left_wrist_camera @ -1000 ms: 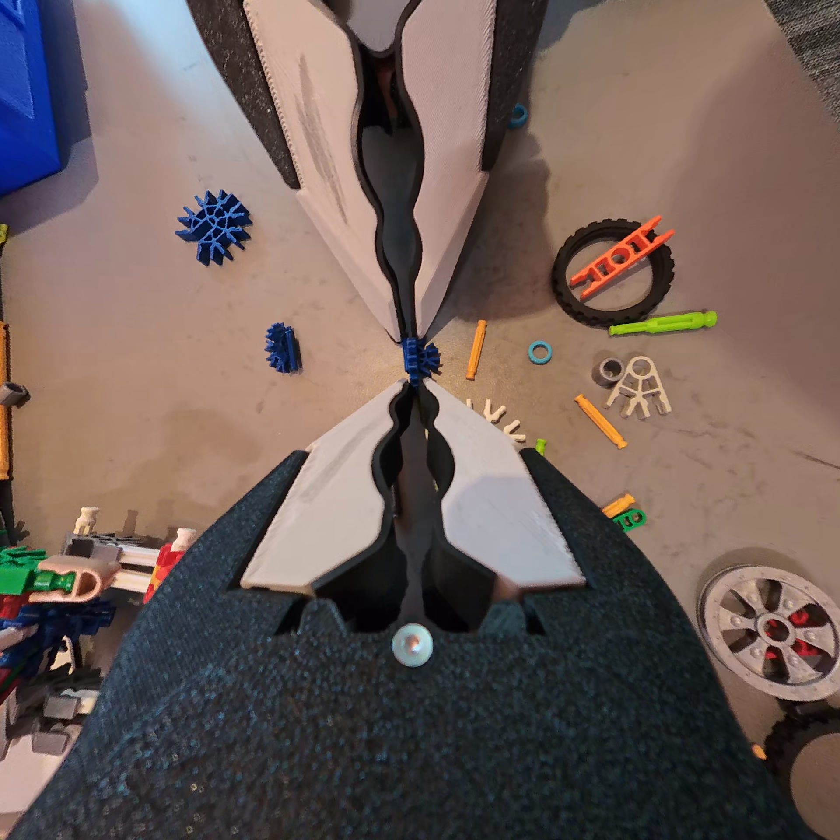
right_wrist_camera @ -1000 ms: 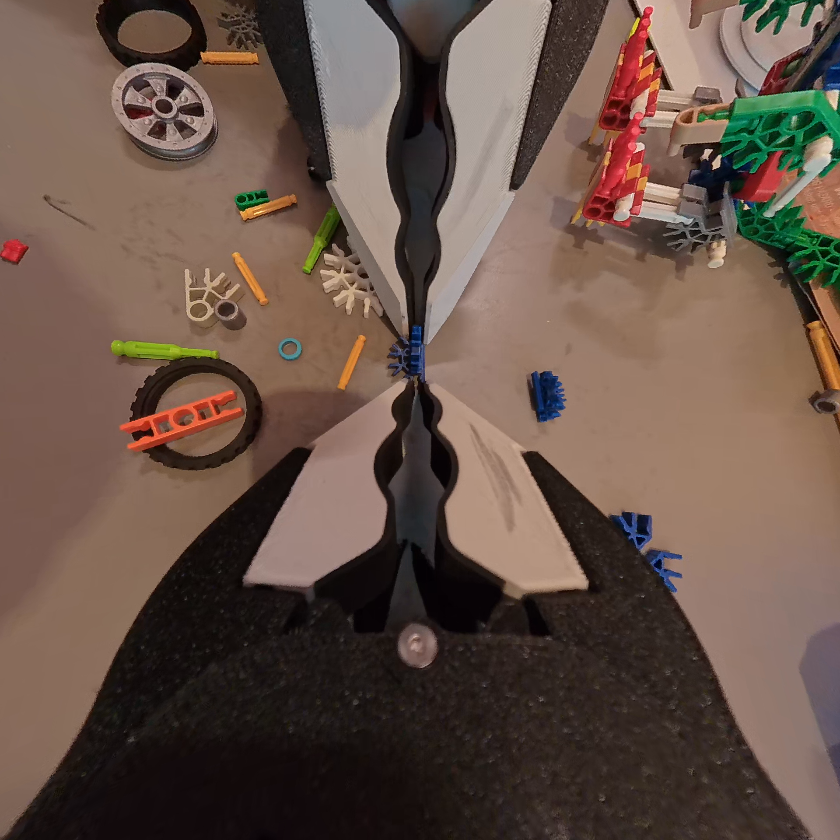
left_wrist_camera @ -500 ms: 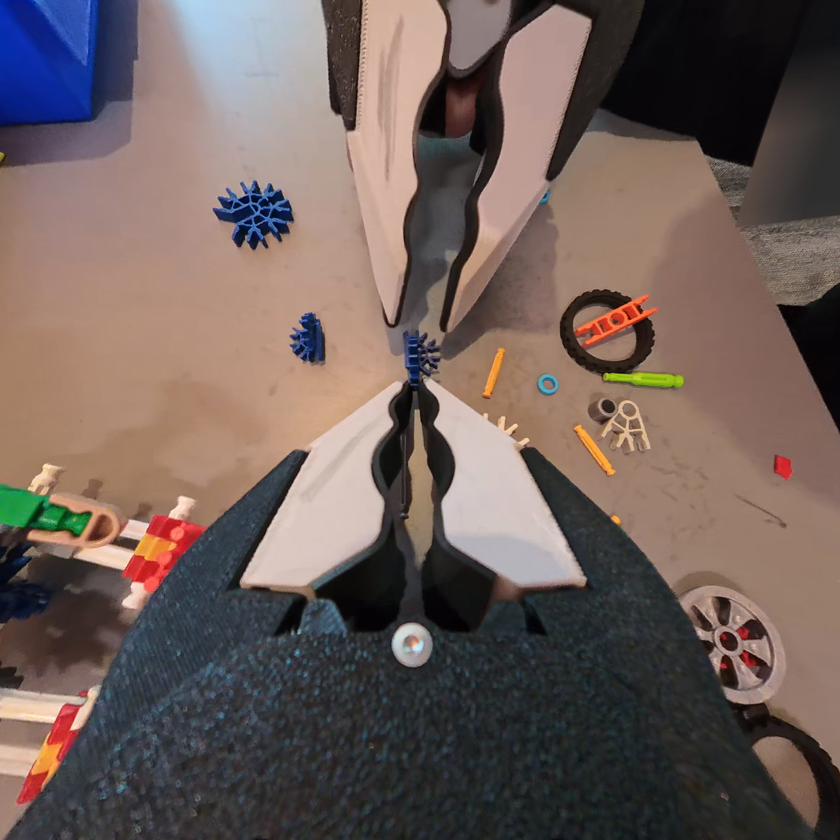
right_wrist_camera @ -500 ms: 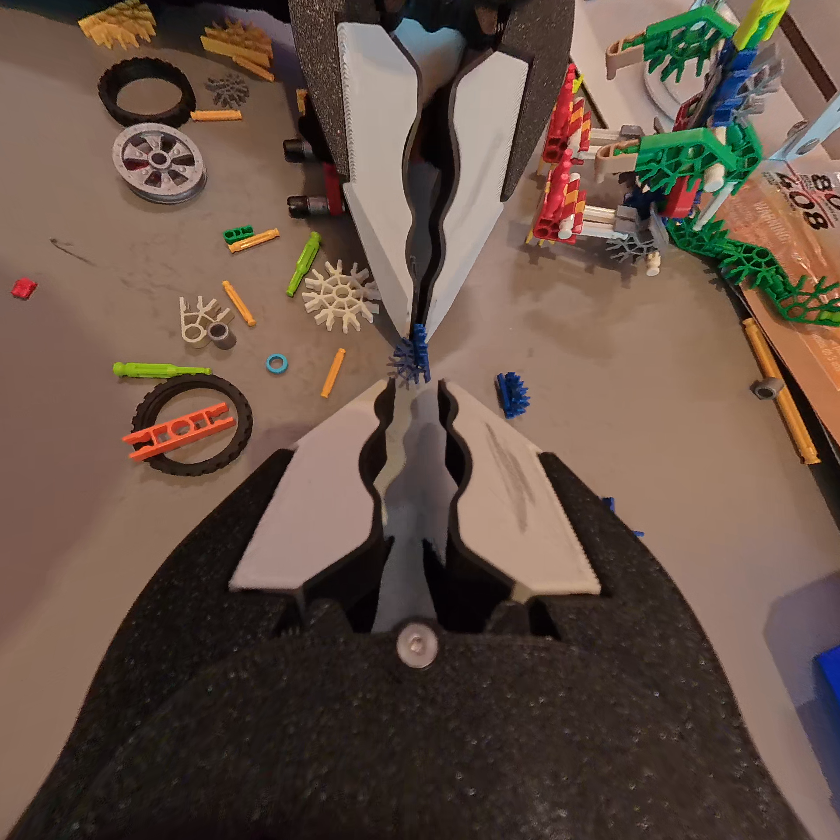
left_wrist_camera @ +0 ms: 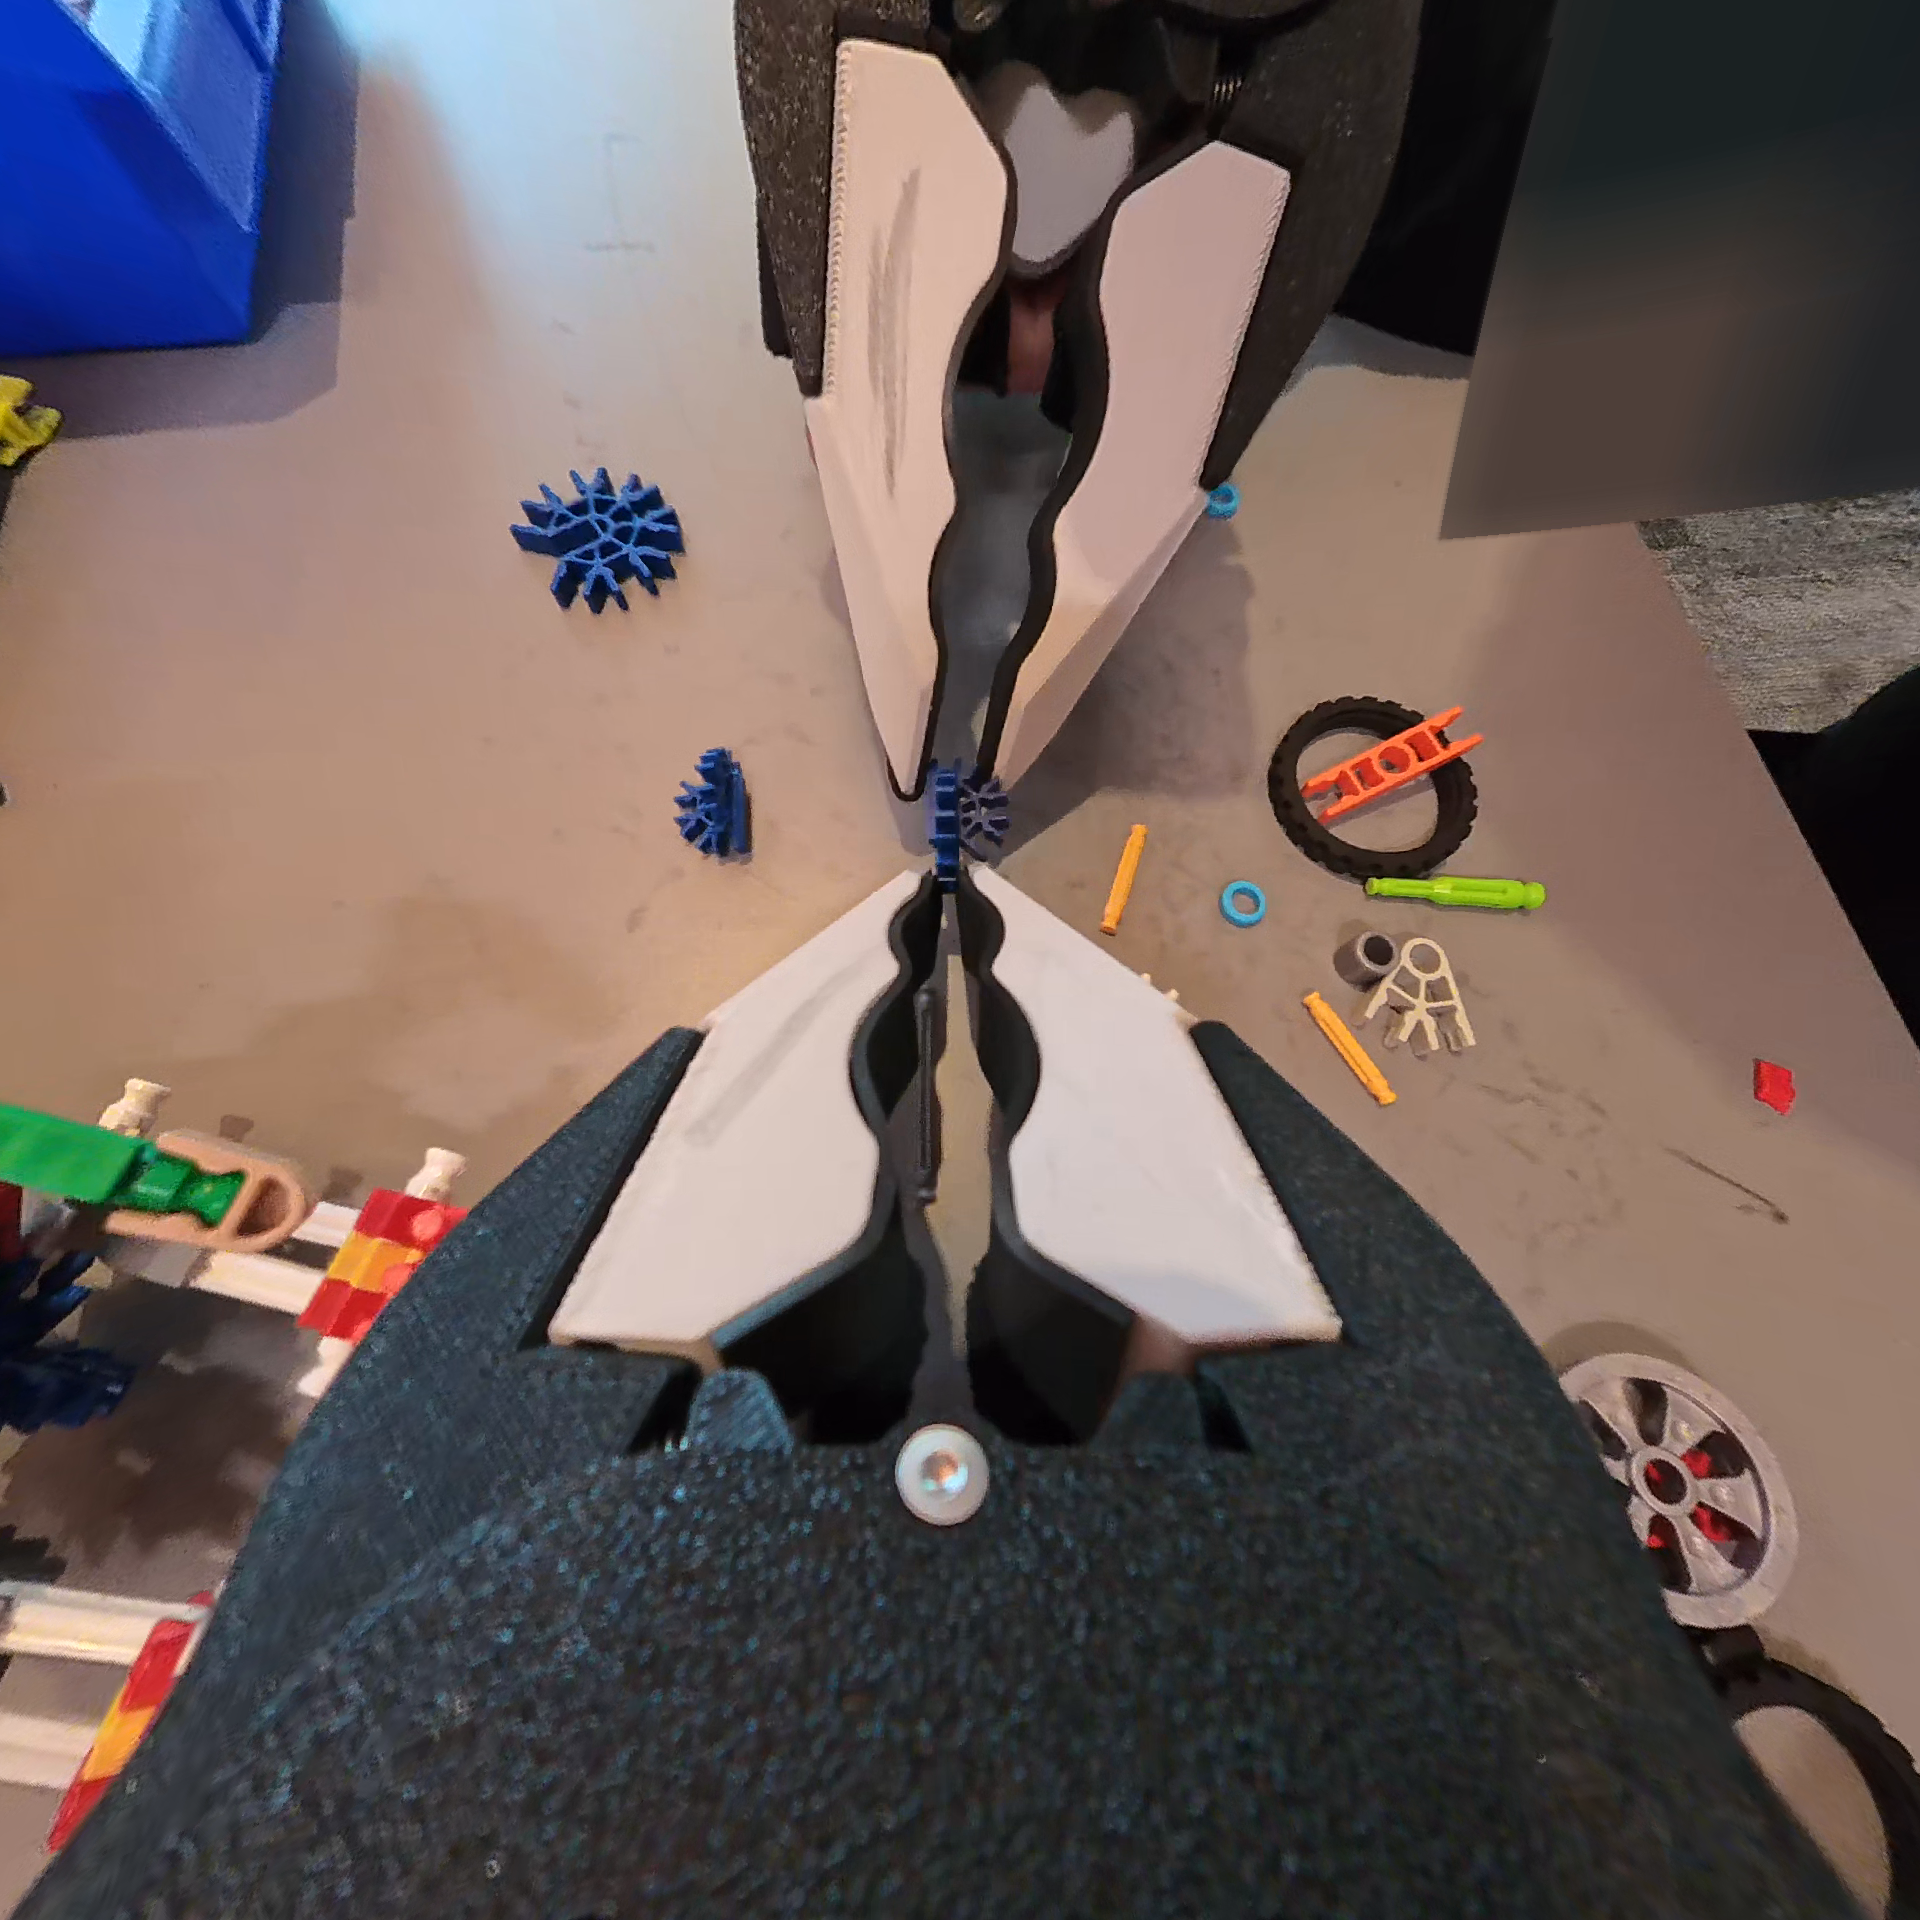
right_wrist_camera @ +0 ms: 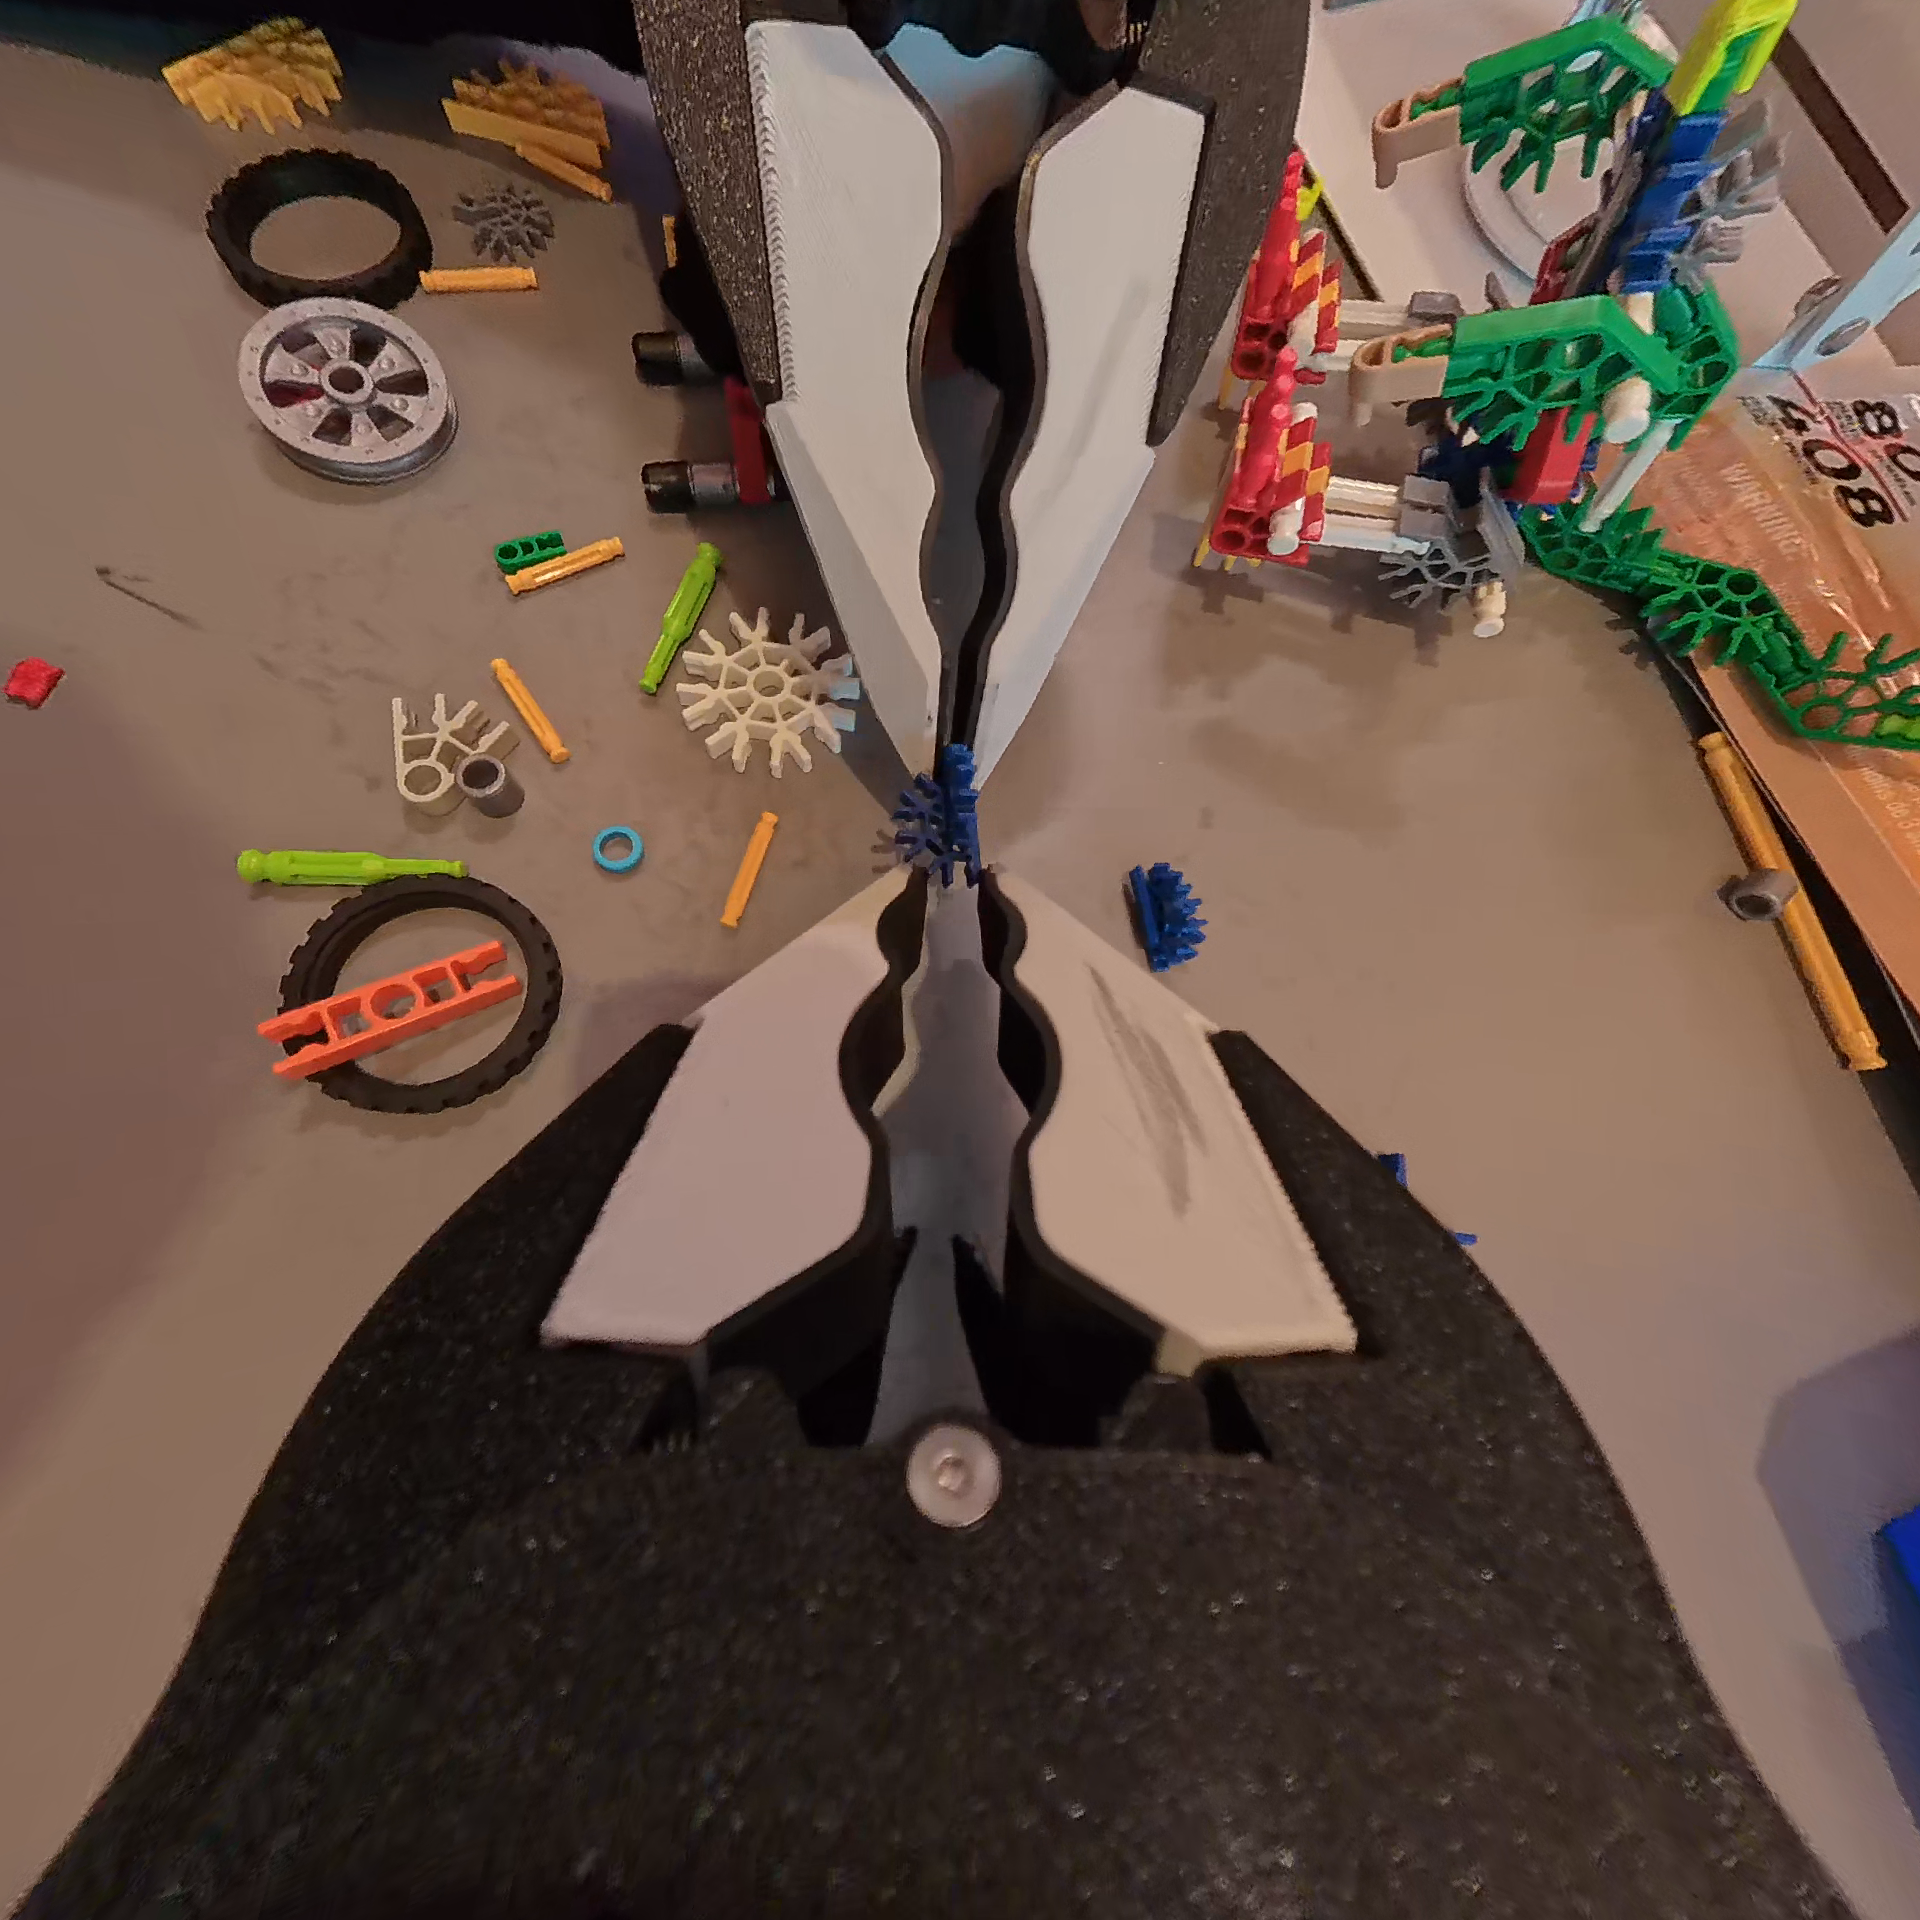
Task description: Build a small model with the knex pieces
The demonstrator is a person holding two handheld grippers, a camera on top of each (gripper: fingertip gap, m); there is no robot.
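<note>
Blue connector pair (left_wrist_camera: 964, 821) | left claw (left_wrist_camera: 943, 883) clenched on it | right claw (right_wrist_camera: 951, 883) parted, tips beside it

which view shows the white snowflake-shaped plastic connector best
The right wrist view: the white snowflake-shaped plastic connector lies in full on the grey table, beside the left gripper. In the left wrist view only a few of its tips show past that gripper's finger.

My fingers (left_wrist_camera: 1122, 1164) are matt pale-grey plastic with fine printed ridges, lined in smooth black and set in rough, grainy black housings; a shiny metal screw (left_wrist_camera: 942, 1475) sits at their base. The blue connector (left_wrist_camera: 961, 821) at their tips is hard, slightly glossy plastic. The worktop (left_wrist_camera: 312, 831) is matt grey-brown, smudged, and the tyre (right_wrist_camera: 421, 992) looks like dull knobbly rubber.
</note>
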